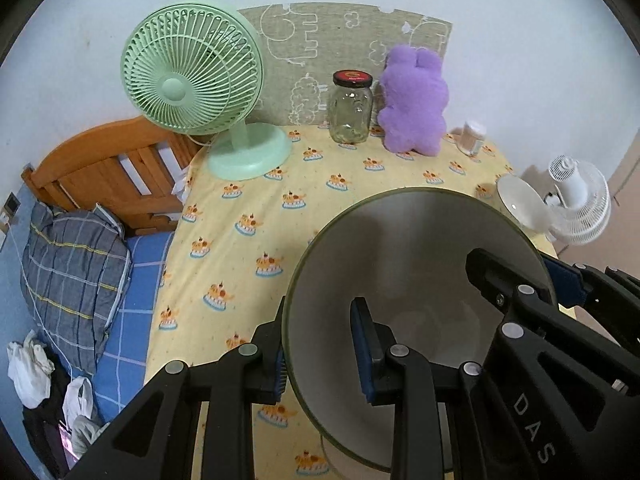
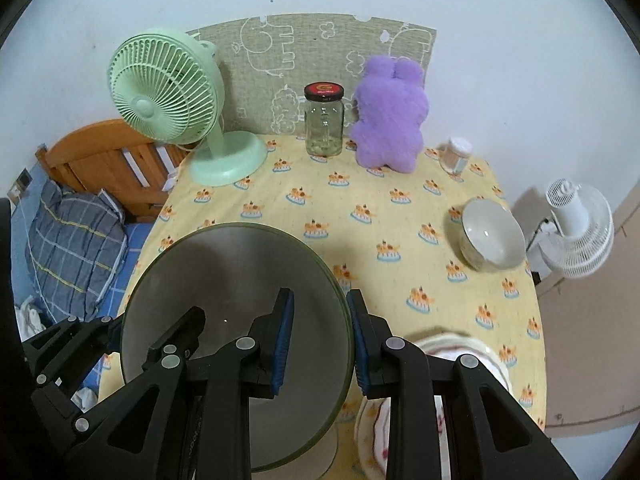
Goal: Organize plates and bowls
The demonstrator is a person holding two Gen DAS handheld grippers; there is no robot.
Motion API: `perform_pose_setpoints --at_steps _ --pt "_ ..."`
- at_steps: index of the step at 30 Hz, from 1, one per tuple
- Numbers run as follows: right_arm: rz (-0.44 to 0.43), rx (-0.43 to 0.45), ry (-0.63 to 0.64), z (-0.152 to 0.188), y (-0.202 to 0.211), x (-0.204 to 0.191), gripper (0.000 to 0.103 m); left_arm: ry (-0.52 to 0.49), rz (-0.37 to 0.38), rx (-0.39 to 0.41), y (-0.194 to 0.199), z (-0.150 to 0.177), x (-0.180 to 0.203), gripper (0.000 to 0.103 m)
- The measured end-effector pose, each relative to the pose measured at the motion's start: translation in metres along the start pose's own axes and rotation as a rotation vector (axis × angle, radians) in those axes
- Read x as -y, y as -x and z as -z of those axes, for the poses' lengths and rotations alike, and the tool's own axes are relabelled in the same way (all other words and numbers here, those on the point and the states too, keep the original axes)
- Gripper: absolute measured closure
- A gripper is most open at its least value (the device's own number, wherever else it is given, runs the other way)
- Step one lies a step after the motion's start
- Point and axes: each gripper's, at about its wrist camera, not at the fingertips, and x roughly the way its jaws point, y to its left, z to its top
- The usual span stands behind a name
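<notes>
A large grey bowl with a green rim [image 1: 412,272] [image 2: 224,280] is held above the yellow tablecloth by both grippers. My left gripper [image 1: 320,356] straddles its left rim, one finger inside, one outside. My right gripper [image 2: 320,344] straddles its right rim the same way; it also shows at the right in the left wrist view [image 1: 516,276]. A small white bowl [image 2: 492,236] [image 1: 520,200] sits at the table's right edge. A patterned plate [image 2: 460,364] lies under my right gripper, partly hidden.
At the table's back stand a green fan [image 2: 176,100], a glass jar with a red lid [image 2: 324,120], a purple plush toy [image 2: 388,112] and a small container [image 2: 454,156]. A bed with a pillow [image 1: 72,272] lies left; a white fan [image 2: 576,232] stands right.
</notes>
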Motion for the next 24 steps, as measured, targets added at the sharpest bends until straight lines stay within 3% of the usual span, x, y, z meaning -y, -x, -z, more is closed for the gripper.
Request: perform_pose_setpoints --at_steps 11,24 --pt "0.039 0.014 -0.054 0.050 0.032 -0.016 0.073 -0.040 0.056 -0.003 0.021 0.042 -0.009 0.078" --pt "0.070 -0.043 -0.102 0.092 0.025 -0.017 0.073 -0.063 0.116 -0.083 0.006 0.082 -0.007 0.078"
